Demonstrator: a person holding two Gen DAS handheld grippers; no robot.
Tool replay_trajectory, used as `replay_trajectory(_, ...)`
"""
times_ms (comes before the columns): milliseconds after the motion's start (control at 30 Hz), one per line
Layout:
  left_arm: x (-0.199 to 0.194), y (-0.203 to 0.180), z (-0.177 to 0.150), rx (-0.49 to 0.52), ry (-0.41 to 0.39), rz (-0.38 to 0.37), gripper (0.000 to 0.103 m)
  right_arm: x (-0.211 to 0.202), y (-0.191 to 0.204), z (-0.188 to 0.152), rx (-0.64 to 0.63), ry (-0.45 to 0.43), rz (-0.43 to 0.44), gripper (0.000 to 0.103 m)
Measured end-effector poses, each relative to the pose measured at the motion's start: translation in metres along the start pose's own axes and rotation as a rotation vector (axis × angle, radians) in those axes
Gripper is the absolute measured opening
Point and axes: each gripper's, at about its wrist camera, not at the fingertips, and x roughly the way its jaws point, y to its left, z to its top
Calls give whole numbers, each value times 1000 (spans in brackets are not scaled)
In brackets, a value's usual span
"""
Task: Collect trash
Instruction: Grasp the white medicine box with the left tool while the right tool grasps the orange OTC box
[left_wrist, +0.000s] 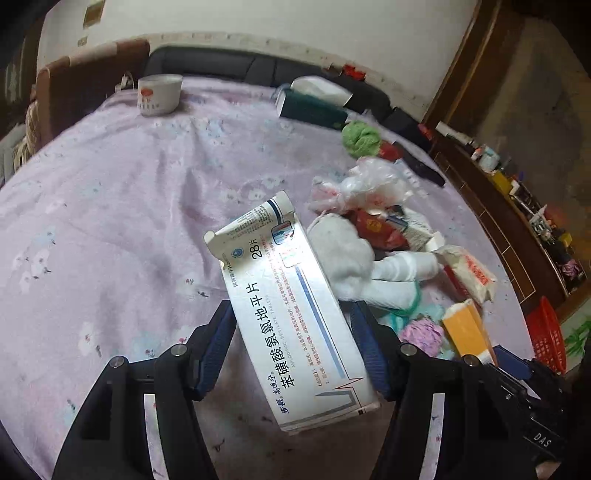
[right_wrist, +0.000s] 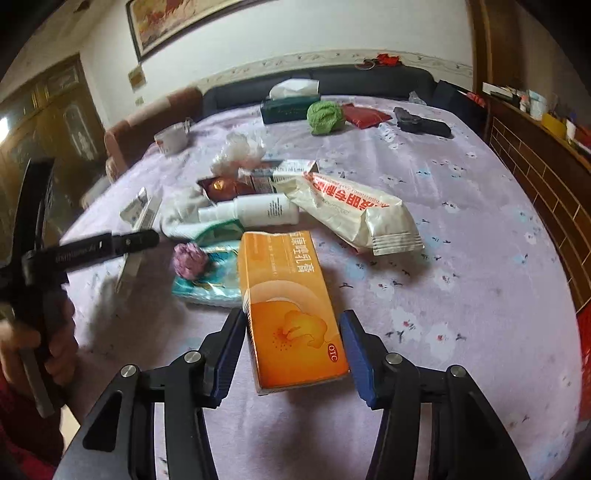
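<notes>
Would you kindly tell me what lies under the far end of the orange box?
The orange box overlaps a teal packet at its far left corner, beside a purple wad. The lilac tablecloth spreads around it. What lies beneath the box's middle is covered.

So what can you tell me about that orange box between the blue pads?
The orange box is a long cardboard carton with white Chinese lettering, a pale cloud-like picture and a red OTC oval. It looks intact, its far end over a teal packet. It lies between the fingers of the right hand-held gripper; whether the pads press it is unclear.
</notes>
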Motion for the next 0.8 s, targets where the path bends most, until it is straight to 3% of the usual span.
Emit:
replay_trajectory(233,-8,-30,-14,145,-52,31,63,4,12,-7,-10,-29,-40,57)
replay_trajectory(367,-9,-35,-14,172,-74,27,63,13,13,-5,-14,35,-23,58)
replay_trajectory(467,-12,-34,-14,171,-94,25,63,17,12,-4,-14,37,-33,55)
replay_trajectory(500,-13,-33,-14,168,-100,25,63,16,12,-3,-6,29,-37,50)
replay_trajectory(800,-17,-34,-16,173,-143,53,63,0,21,2,-8,-168,-133,50)
